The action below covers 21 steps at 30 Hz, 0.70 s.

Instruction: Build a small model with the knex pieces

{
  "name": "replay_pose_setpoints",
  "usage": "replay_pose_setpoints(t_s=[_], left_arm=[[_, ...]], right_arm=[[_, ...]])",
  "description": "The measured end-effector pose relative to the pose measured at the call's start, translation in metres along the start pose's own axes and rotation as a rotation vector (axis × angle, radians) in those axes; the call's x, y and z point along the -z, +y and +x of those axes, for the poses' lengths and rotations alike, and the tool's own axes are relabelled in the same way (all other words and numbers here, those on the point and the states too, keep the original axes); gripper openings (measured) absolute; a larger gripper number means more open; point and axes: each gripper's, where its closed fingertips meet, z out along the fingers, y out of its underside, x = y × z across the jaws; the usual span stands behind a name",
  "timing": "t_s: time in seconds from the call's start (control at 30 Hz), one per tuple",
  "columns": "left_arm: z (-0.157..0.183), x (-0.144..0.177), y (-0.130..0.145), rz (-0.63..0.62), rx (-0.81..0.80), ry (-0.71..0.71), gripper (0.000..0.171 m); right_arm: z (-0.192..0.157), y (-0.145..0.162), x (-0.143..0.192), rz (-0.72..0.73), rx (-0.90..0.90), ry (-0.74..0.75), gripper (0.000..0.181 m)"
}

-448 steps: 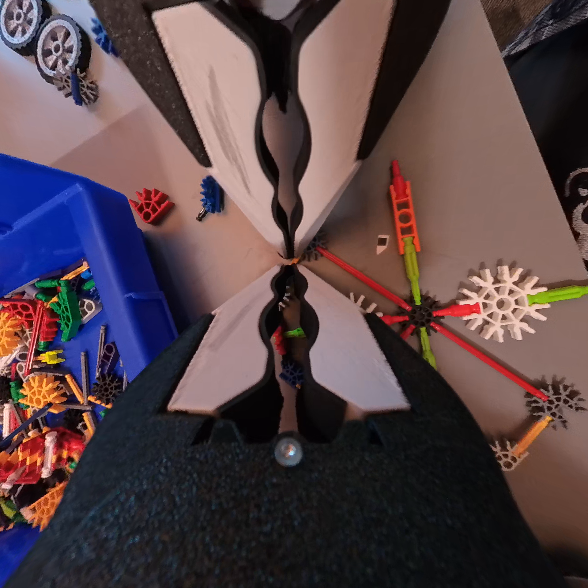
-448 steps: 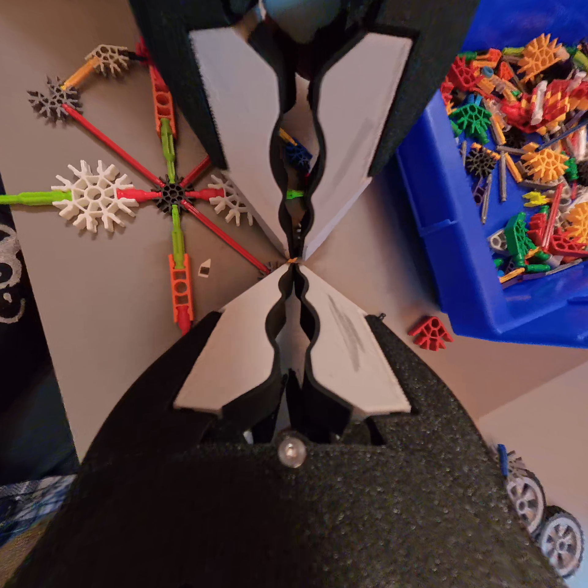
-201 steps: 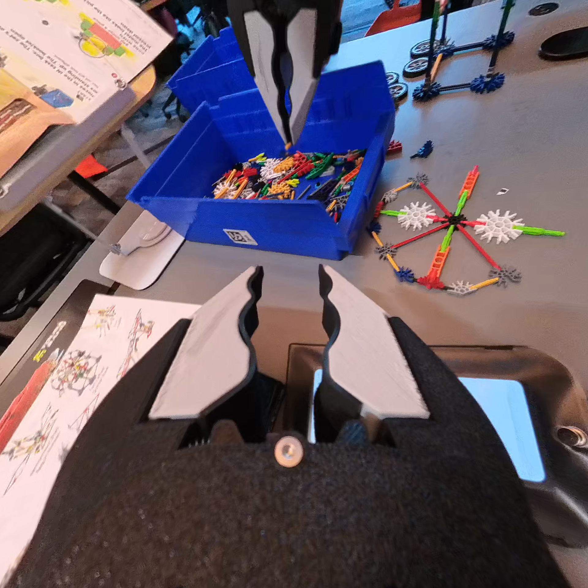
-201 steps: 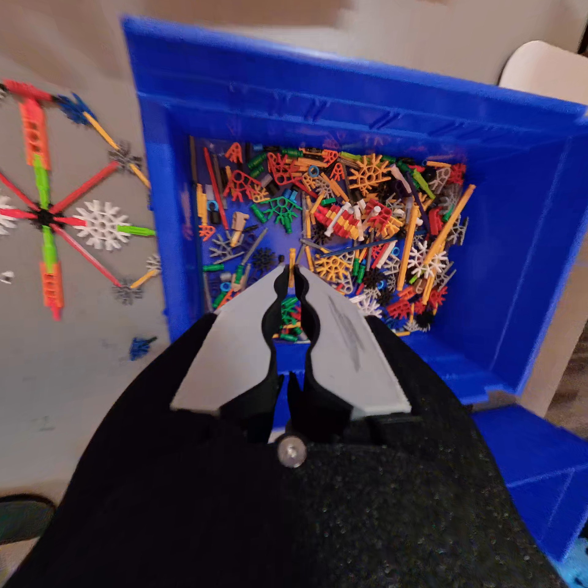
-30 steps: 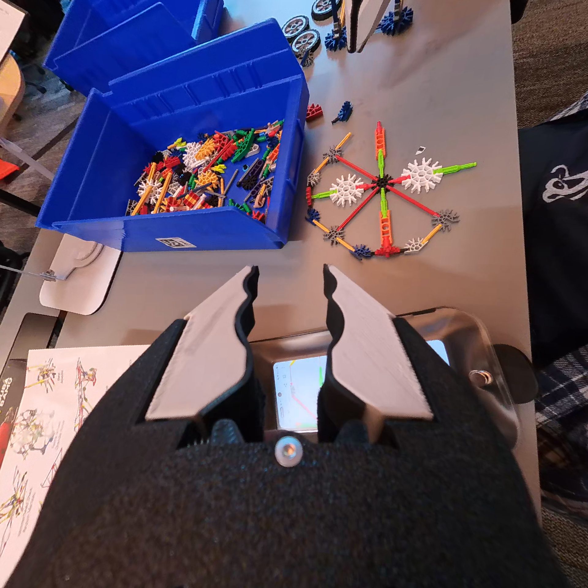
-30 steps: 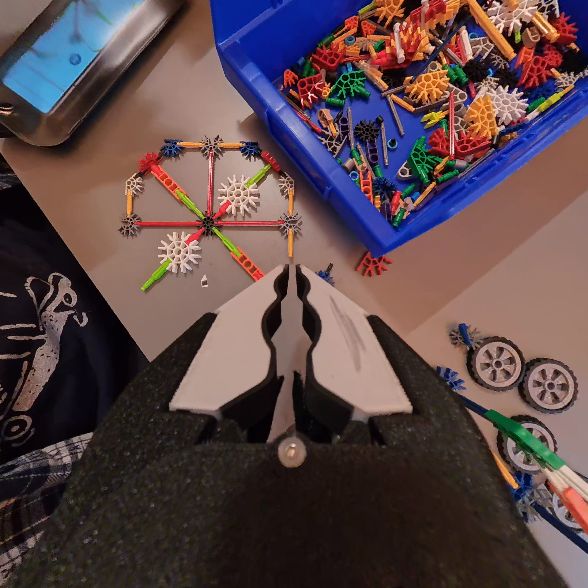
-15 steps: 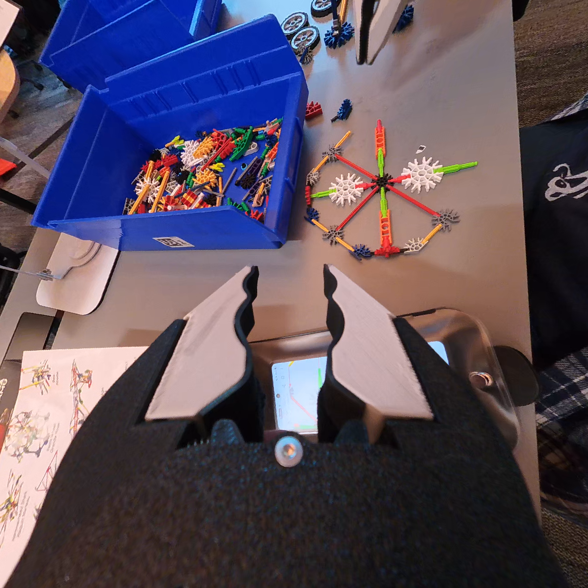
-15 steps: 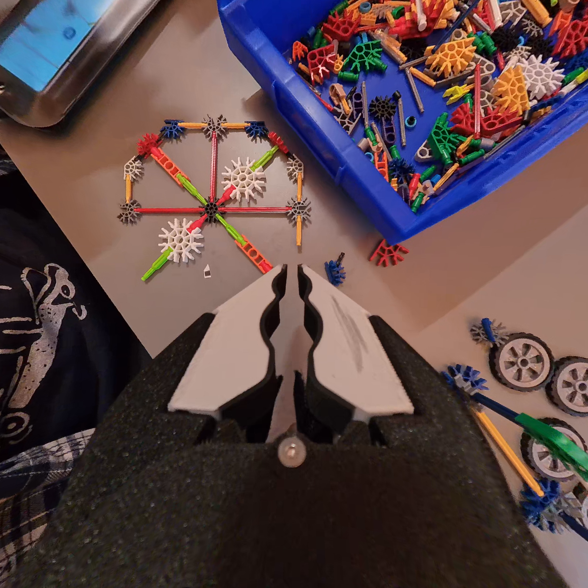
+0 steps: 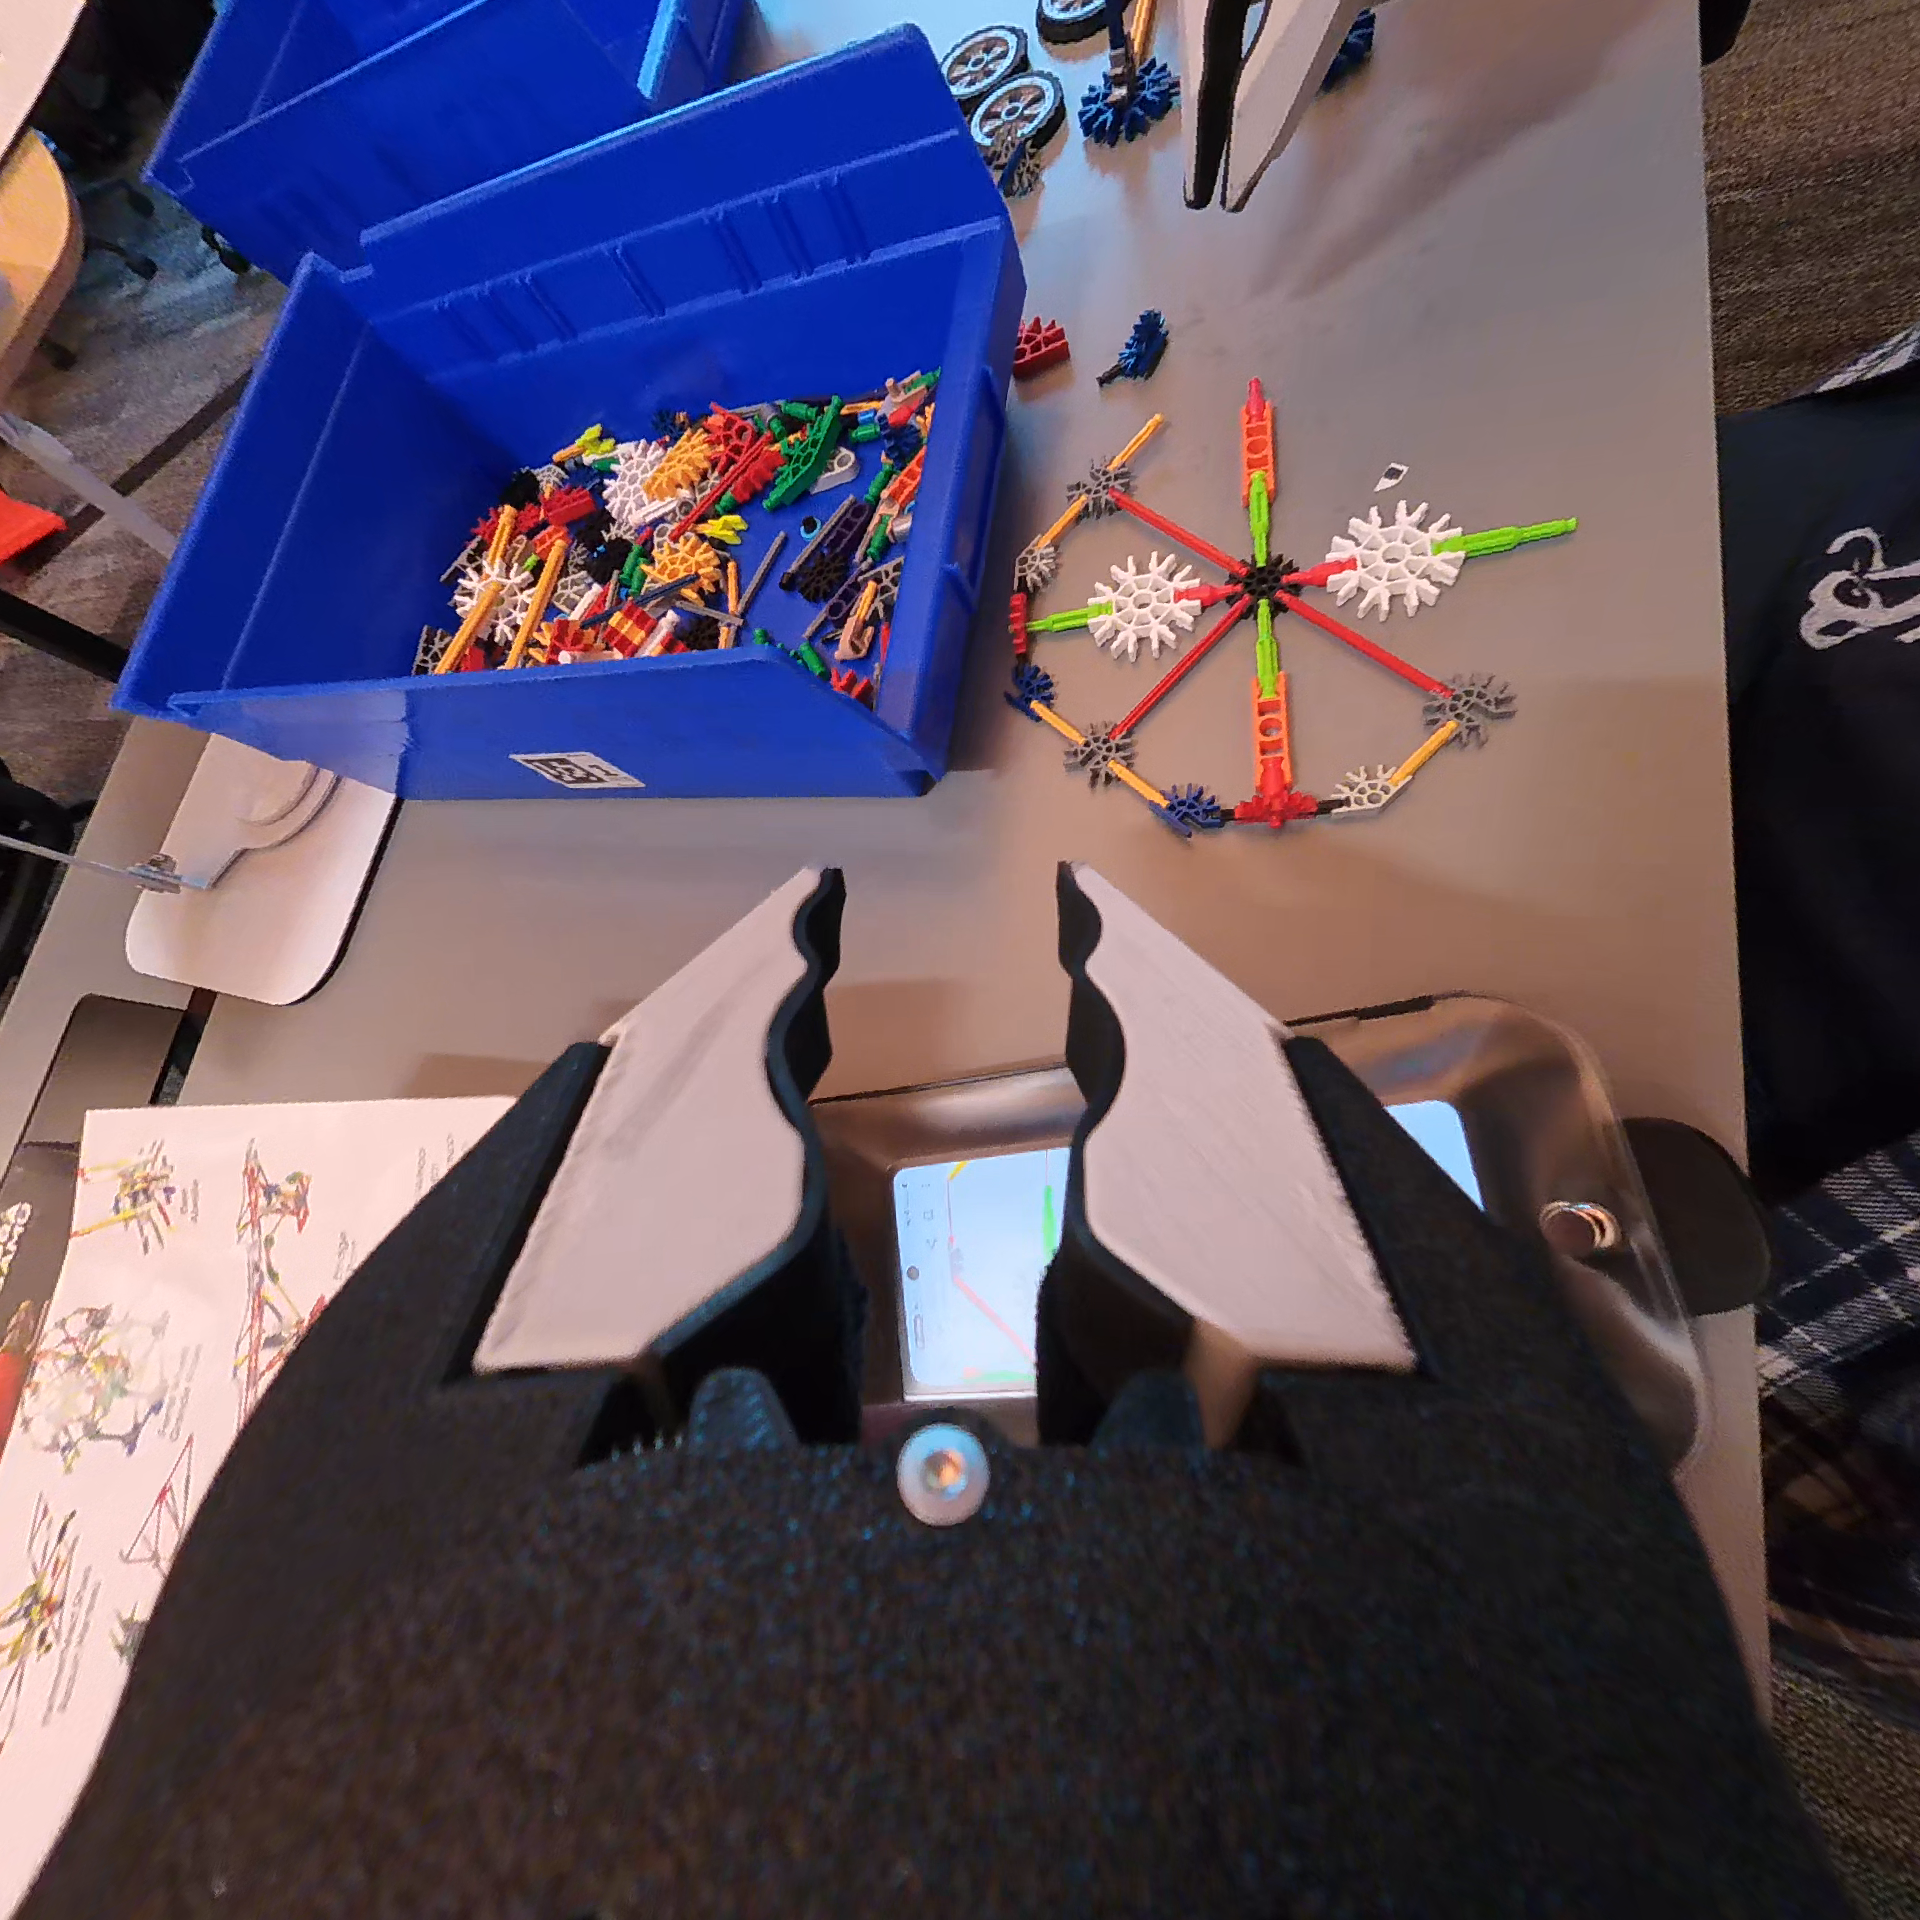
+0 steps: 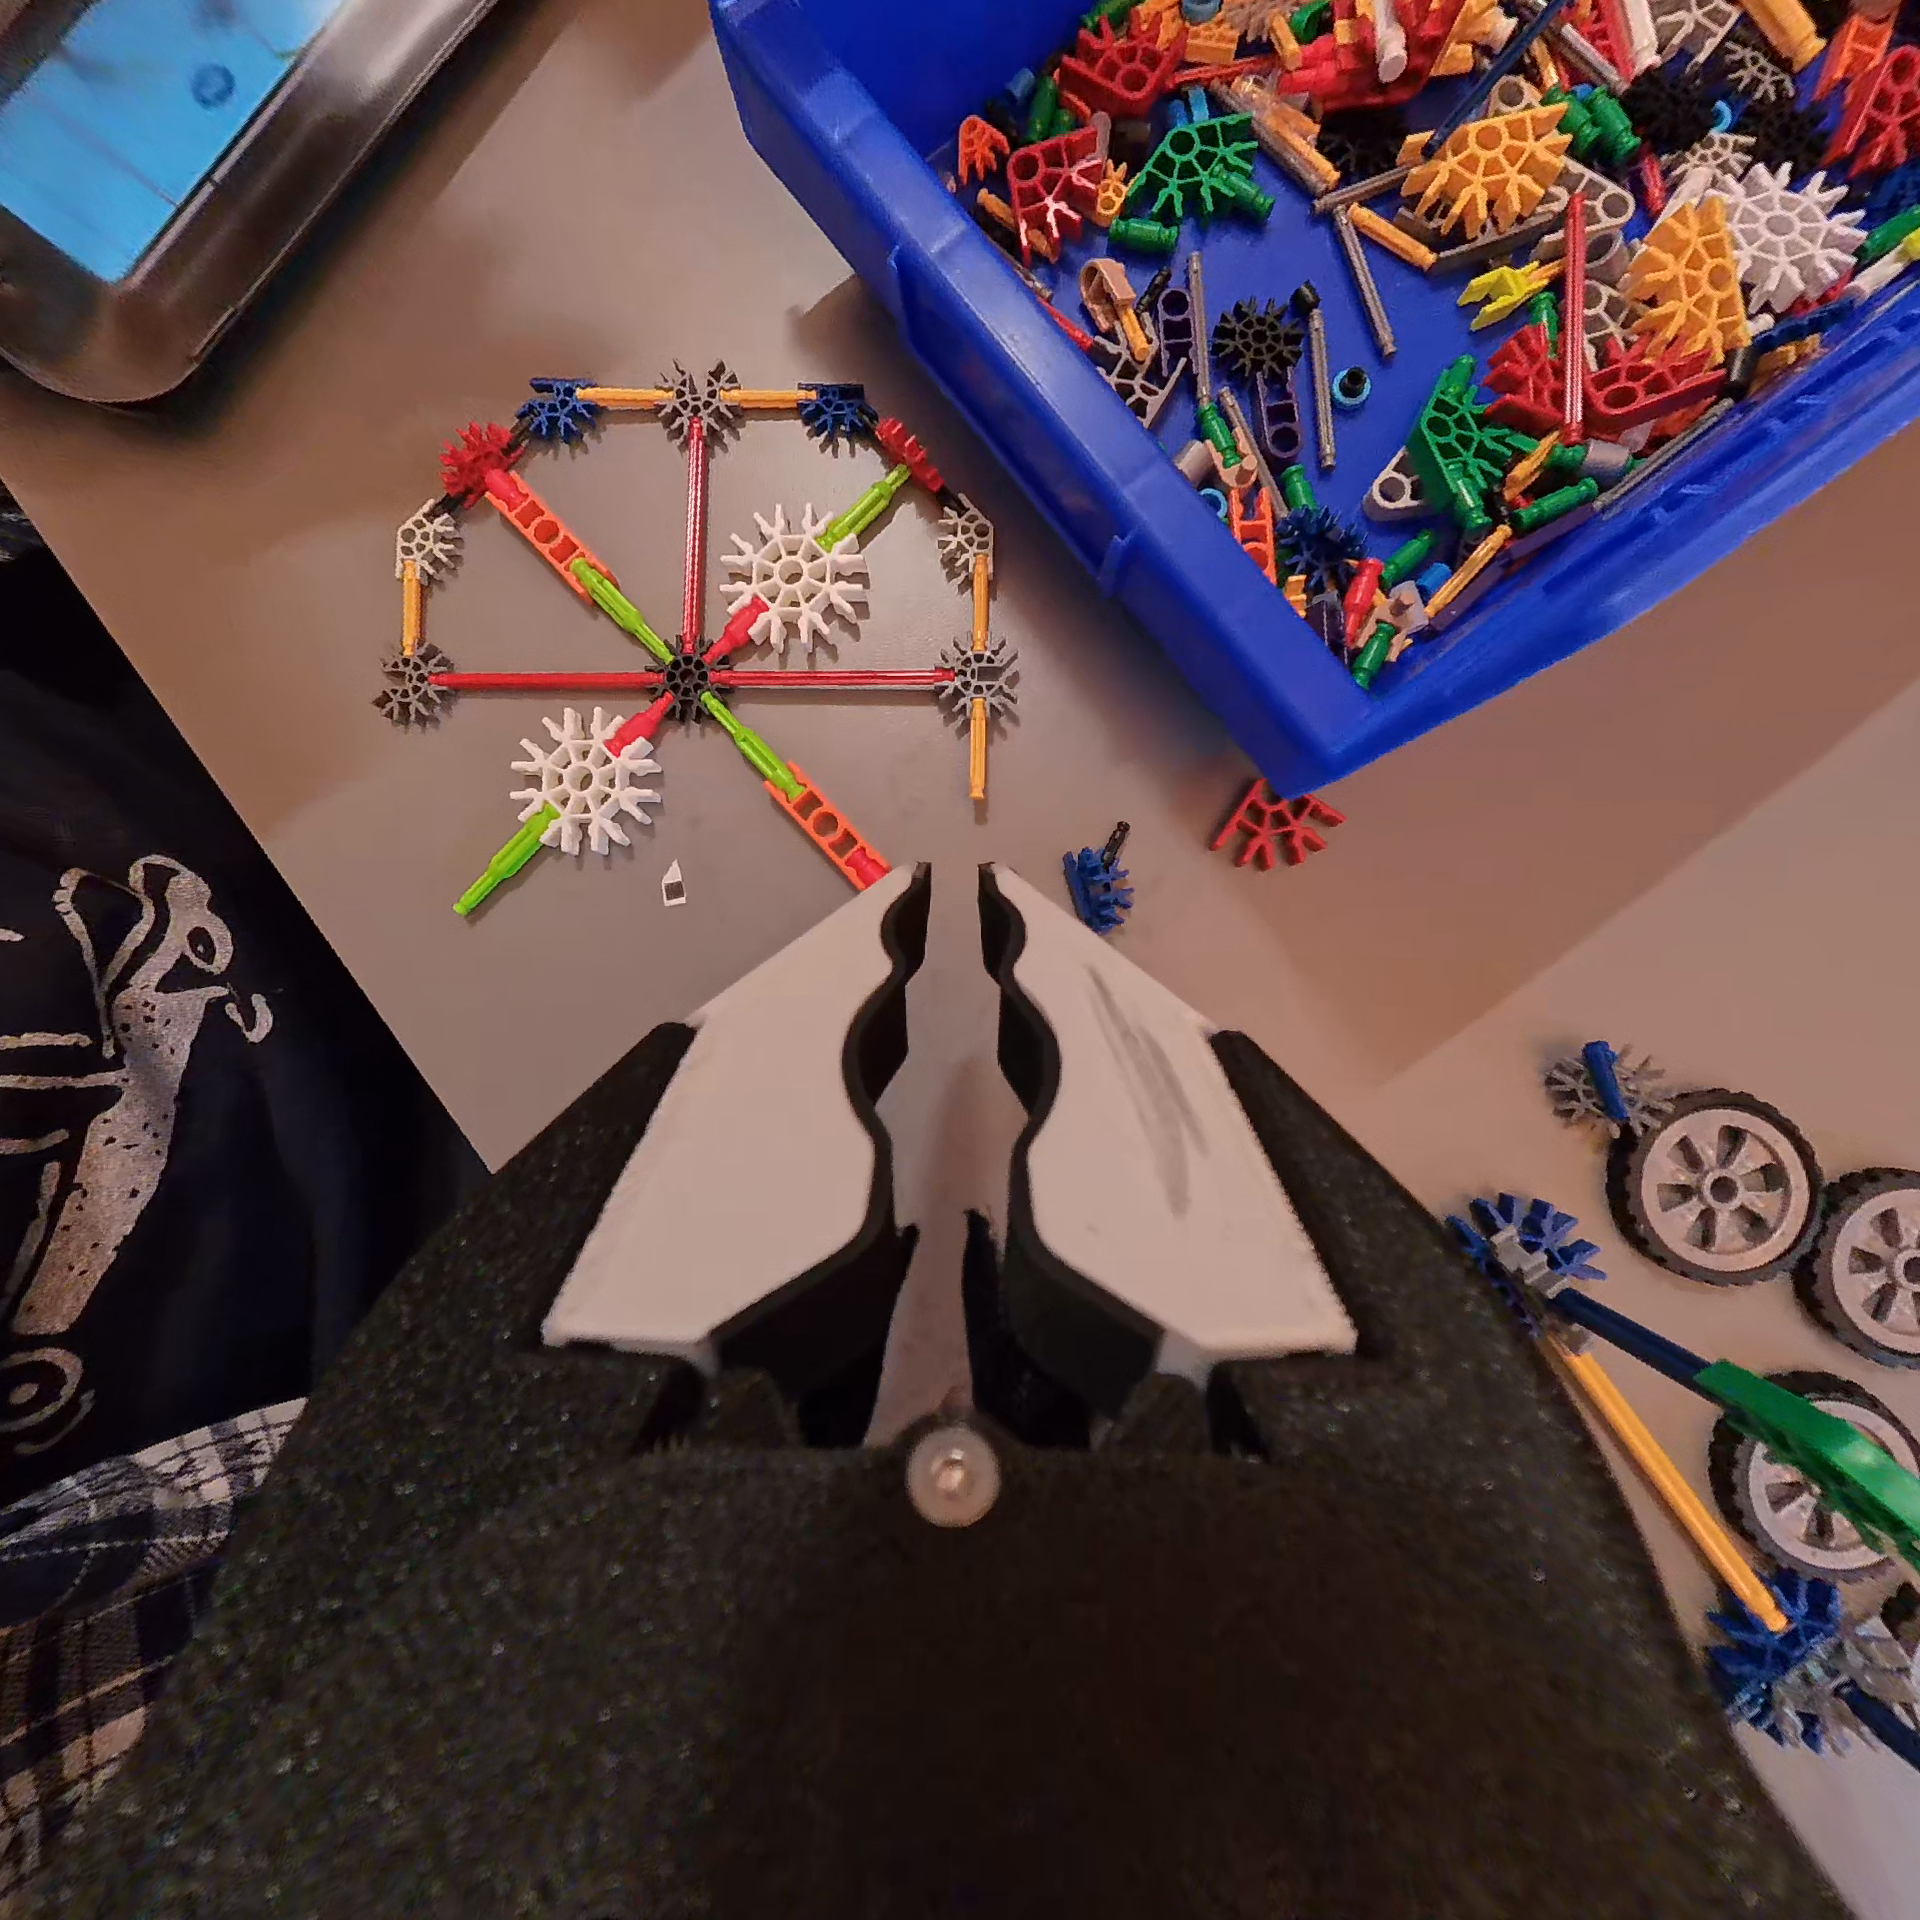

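Over the bench (image 9: 1455, 270), left wrist view: left gripper (image 9: 948, 894) hovering empty, jaws standing wide apart, above a screened device (image 9: 977, 1268); blue bin (image 9: 665, 727) of loose parts and flat rod-and-connector wheel (image 9: 1262, 582) lying beyond.

Right wrist view: right gripper (image 10: 954, 878) hovering empty, jaws nearly together with a narrow gap, beside a small blue connector (image 10: 1096, 883) and the wheel's orange rod (image 10: 826, 826); red connector (image 10: 1273, 826) lying near the bin.

I see a grey table (image 9: 1455, 260) carrying a blue bin (image 9: 665, 727) of parts, a flat rod-and-connector wheel (image 9: 1262, 582), a phone case (image 9: 1558, 1091), an instruction sheet (image 9: 208, 1247) and loose wheels (image 10: 1714, 1184).
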Motion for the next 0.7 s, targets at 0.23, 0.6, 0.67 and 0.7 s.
replay_pose_setpoints(t_s=[0.23, 0.6, 0.67, 0.7], left_arm=[[-0.003, 0.004, 0.002, 0.003, 0.007, -0.010, 0.041], [-0.001, 0.008, 0.011, 0.042, 0.107, -0.004, 0.049], [0.008, 0.006, 0.017, 0.052, 0.165, 0.044, 0.065], [0.018, 0.005, 0.019, 0.059, 0.188, 0.091, 0.076]], right_arm=[[-0.001, -0.001, -0.001, -0.001, 0.005, -0.001, 0.010], [-0.006, -0.003, -0.004, 0.000, 0.020, -0.011, 0.011], [-0.007, -0.002, -0.006, 0.002, 0.022, -0.015, 0.011], [-0.008, -0.002, -0.006, 0.003, 0.023, -0.019, 0.011]])
